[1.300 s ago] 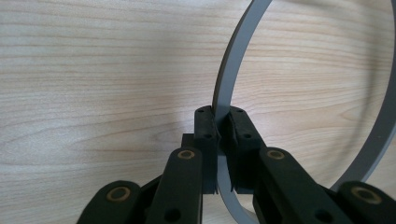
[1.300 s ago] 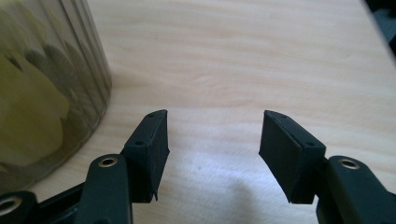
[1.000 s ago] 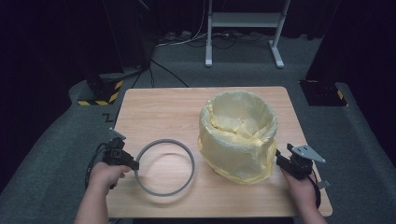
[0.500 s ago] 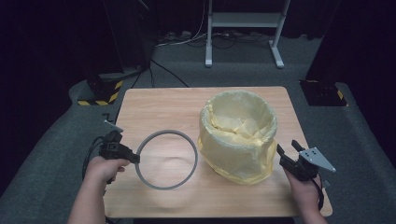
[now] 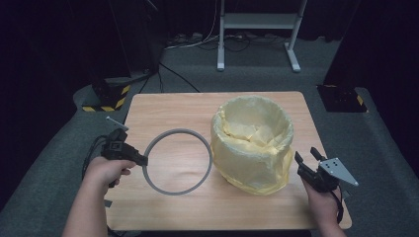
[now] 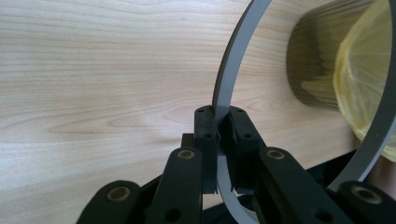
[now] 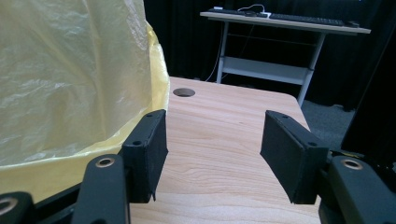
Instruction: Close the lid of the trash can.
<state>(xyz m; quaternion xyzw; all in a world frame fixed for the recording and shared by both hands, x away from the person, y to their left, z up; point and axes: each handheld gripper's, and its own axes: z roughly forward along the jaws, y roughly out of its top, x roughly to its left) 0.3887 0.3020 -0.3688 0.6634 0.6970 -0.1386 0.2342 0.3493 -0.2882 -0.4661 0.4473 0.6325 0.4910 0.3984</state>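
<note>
A grey ring (image 5: 179,162) is held over the wooden table (image 5: 168,111), left of a round bin lined with a yellow plastic bag (image 5: 252,143). My left gripper (image 5: 142,161) is shut on the ring's left edge. In the left gripper view the jaws pinch the grey ring (image 6: 229,88) between them, with the yellow bag (image 6: 364,74) at the right. My right gripper (image 5: 305,160) stands open just right of the bag's base. The right gripper view has its jaws spread, nothing between them, and the yellow bag (image 7: 70,74) close on the left.
The table has a round hole (image 7: 184,92) near its far edge. Behind the table stand a white desk frame (image 5: 257,22), floor cables and a black box with yellow-black striped tape (image 5: 106,94). Bare table lies beyond the ring.
My left gripper has carried the ring up and away from the front edge. My right gripper has backed off to the right of the bag and its jaws now stand apart.
</note>
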